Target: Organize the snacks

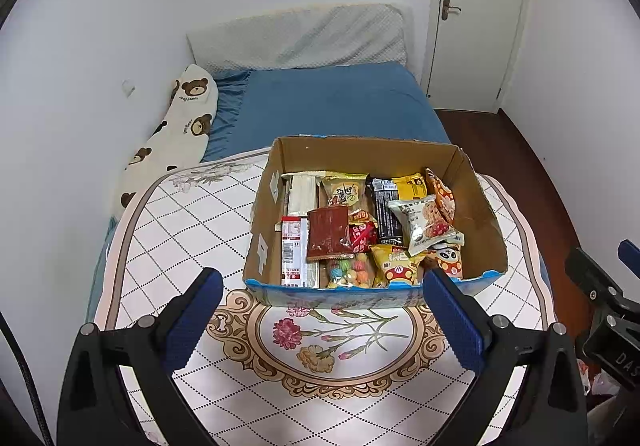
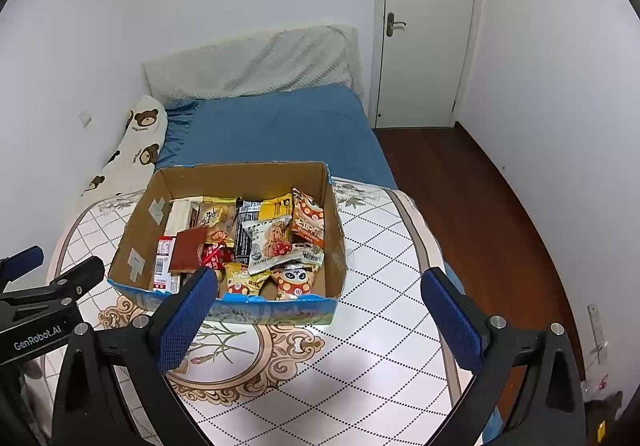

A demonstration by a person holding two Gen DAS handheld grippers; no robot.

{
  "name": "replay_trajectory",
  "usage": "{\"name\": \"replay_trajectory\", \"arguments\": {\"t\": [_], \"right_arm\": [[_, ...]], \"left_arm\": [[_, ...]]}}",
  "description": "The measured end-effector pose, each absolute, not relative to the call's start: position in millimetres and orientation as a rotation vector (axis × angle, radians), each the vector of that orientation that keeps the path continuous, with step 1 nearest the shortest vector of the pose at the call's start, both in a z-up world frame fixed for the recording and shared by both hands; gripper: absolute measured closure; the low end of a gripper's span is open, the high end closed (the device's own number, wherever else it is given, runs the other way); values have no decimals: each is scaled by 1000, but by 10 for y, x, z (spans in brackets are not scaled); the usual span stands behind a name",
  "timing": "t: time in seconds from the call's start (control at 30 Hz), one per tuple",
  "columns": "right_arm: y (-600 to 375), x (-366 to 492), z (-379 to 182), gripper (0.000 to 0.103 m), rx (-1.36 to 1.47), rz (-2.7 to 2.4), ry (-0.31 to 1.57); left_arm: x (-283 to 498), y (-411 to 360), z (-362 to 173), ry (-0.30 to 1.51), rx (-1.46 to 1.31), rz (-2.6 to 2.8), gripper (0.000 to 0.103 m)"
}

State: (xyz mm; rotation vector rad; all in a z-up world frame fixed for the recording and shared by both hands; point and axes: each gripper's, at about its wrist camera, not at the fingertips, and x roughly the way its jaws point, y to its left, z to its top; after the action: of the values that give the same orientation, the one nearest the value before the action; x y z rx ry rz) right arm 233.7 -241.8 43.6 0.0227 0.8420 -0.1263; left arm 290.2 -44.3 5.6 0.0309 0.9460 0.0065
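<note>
An open cardboard box stands on a table with a flowered white cloth. It also shows in the right wrist view. It holds several snack packets: a brown flat pack, a black bar, a cookie pack, a yellow mushroom pack. My left gripper is open and empty, just in front of the box's near wall. My right gripper is open and empty, near the box's front right corner.
A bed with a blue sheet lies behind the table, with a bear-print pillow along the left wall. A white door and dark wood floor are at the right.
</note>
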Motion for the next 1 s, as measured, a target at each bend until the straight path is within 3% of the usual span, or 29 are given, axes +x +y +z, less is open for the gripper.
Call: {"name": "replay_trajectory", "arguments": {"t": [1.0], "right_arm": [[-2412,2326,357,0,31,-140,865]], "left_arm": [[2884,-473,-24,969,36,-8,0]]}}
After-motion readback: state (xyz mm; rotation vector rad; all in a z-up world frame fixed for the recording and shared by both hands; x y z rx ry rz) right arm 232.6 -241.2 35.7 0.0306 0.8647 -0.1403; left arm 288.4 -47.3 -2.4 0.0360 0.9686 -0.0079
